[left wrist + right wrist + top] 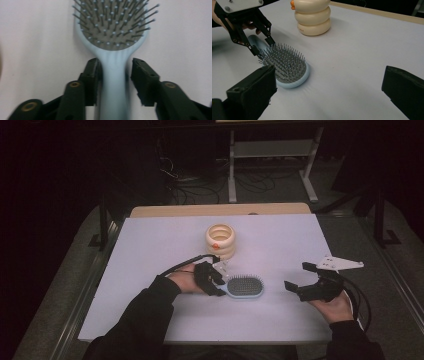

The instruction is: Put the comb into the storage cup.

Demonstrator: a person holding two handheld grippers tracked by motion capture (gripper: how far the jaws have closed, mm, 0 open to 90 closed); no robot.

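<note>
The hairbrush (244,287) is lying bristles-up on the white tabletop (280,240), just in front of a cream ringed toy (221,240). Left gripper (216,279) has its jaws spread on either side of the handle (one jaw looks to be touching it, not clamped). Right gripper (299,276) hangs off to the side, jaws wide apart.

- A white board (280,240) covered the table, with a strip of bare wood (220,210) along its far edge.
- The room behind lay dark.
- A pale metal shelf frame (272,157) stood on grey floor (280,192).
- Loose black cables (200,190) trailed beside the frame.
</note>
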